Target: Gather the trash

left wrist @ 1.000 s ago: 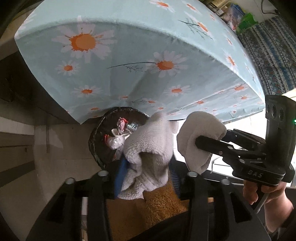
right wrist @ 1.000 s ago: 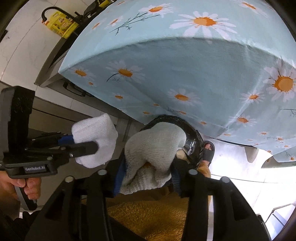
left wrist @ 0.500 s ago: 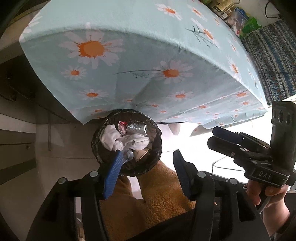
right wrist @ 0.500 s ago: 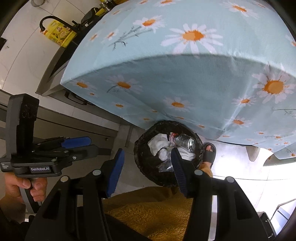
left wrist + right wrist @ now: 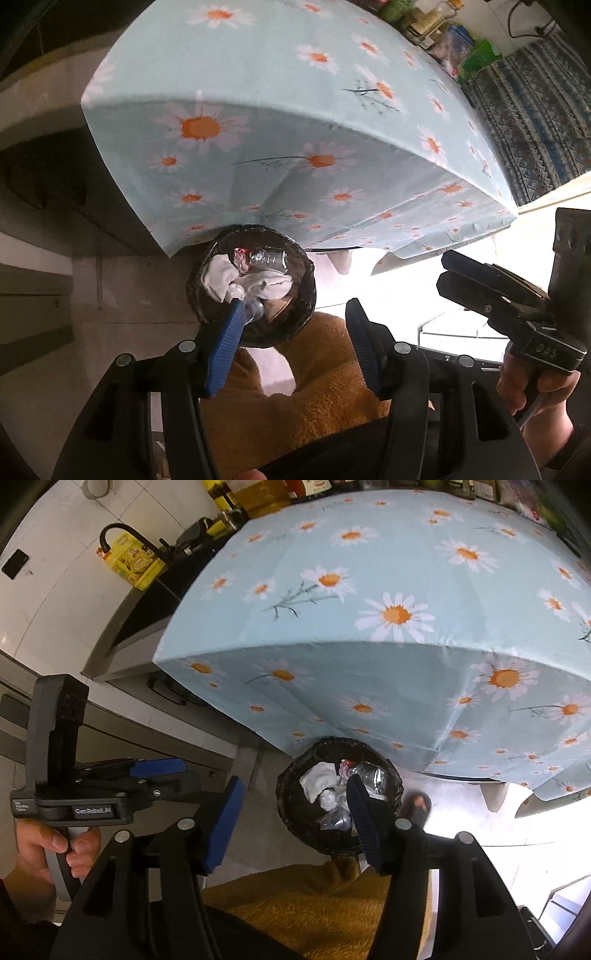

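A black-lined trash bin [image 5: 303, 302] stands on the floor under the table edge; it also shows in the right wrist view [image 5: 295, 812]. Inside lie white cloths [image 5: 221, 277] [image 5: 317, 779], a crumpled clear plastic piece [image 5: 267, 256] [image 5: 373, 775] and a small red-and-white wrapper [image 5: 240, 254]. My left gripper [image 5: 295, 325] is open and empty above the bin. My right gripper [image 5: 293, 801] is open and empty above the bin too. Each gripper shows in the other's view, the right one [image 5: 448, 273] with jaws slightly apart and the left one [image 5: 184, 771] likewise.
A table with a light blue daisy cloth [image 5: 295, 122] [image 5: 369, 646] overhangs the bin. Bottles and packets stand at its far edge [image 5: 443, 33]. A counter with a yellow oil jug [image 5: 133, 565] is at left. My orange trousers [image 5: 314, 398] and a sandalled foot [image 5: 417, 806] are below.
Both grippers held white cloths a second ago. They opened and the cloths dropped into the bin. Both grippers have since lifted higher, showing more of the table top.
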`<act>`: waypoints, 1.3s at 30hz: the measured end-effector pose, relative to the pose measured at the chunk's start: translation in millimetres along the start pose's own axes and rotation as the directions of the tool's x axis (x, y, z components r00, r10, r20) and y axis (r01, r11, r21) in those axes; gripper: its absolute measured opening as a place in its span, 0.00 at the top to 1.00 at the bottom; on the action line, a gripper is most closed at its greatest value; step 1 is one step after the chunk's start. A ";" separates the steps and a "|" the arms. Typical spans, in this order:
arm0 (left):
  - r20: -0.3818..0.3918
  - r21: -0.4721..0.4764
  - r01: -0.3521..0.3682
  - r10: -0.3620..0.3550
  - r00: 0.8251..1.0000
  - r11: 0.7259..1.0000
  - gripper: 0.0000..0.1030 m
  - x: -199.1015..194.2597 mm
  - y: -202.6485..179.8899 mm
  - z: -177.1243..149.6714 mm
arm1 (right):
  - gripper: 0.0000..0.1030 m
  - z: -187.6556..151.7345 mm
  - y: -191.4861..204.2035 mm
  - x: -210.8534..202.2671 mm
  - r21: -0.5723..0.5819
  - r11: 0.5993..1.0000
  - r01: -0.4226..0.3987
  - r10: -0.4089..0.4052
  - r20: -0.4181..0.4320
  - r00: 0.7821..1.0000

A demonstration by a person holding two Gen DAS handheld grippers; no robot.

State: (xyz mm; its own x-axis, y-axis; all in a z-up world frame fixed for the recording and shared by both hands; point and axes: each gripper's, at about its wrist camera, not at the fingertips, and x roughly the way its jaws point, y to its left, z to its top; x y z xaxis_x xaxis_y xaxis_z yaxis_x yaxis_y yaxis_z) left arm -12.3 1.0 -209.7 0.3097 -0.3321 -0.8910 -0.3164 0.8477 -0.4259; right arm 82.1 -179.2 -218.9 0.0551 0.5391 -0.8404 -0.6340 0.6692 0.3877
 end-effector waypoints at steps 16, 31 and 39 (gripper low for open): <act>0.200 0.114 -0.069 0.045 0.979 0.991 0.08 -72.4 -66.5 21.9 | 0.24 25.3 -6.8 -85.8 -0.021 1.000 0.015 -0.010 0.189 0.982; 0.355 0.144 -0.171 0.111 0.928 0.975 0.07 -124.7 -134.6 35.2 | 0.05 46.2 -17.1 -162.3 -0.046 0.999 0.028 -0.012 0.325 0.946; 0.379 0.162 -0.174 0.101 0.920 0.971 0.07 -135.1 -160.8 34.1 | 0.05 46.6 -30.1 -188.7 -0.043 0.997 0.071 -0.051 0.361 0.931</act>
State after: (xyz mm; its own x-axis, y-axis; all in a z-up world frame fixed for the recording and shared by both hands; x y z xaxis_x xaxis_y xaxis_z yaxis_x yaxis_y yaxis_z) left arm 27.3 -76.3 -15.5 0.5926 -0.0628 -0.8030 -0.2160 0.9480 -0.2336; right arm 126.6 -277.2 -54.3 0.3623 0.6529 -0.6652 -0.6611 0.6831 0.3104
